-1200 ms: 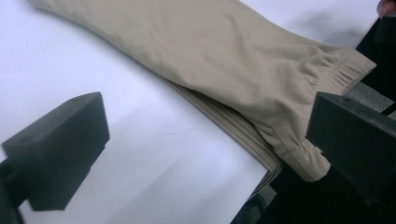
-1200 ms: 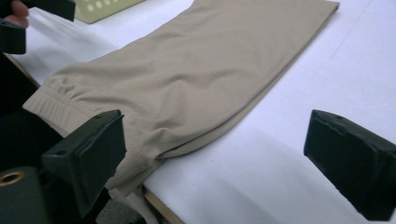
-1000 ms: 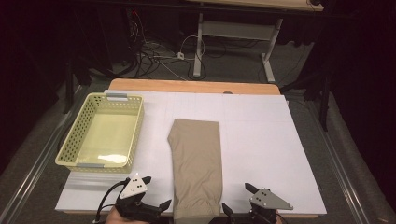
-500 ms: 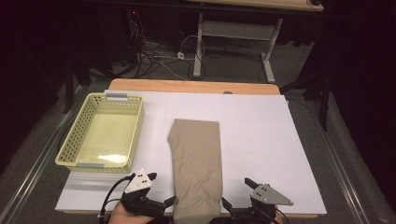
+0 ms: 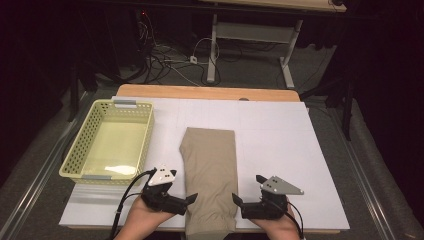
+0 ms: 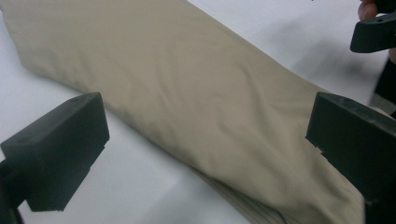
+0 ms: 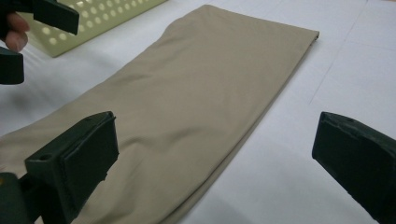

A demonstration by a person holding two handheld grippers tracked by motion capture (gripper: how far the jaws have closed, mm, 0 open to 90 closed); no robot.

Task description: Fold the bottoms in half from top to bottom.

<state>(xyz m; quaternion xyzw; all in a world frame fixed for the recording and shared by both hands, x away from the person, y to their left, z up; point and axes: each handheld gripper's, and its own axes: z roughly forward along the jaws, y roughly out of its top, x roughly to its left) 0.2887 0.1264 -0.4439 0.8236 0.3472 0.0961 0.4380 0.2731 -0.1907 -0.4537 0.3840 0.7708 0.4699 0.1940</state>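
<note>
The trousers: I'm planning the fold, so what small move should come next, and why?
Probably ease both grippers inward until the jaws straddle the near edges of the trousers, then close. The left gripper and right gripper sit at either side of the near end with jaws wide open, holding nothing, and the cloth lies flat on the table.

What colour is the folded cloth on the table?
Plain tan, no pattern; the cloth shows best in the right gripper view.
</note>
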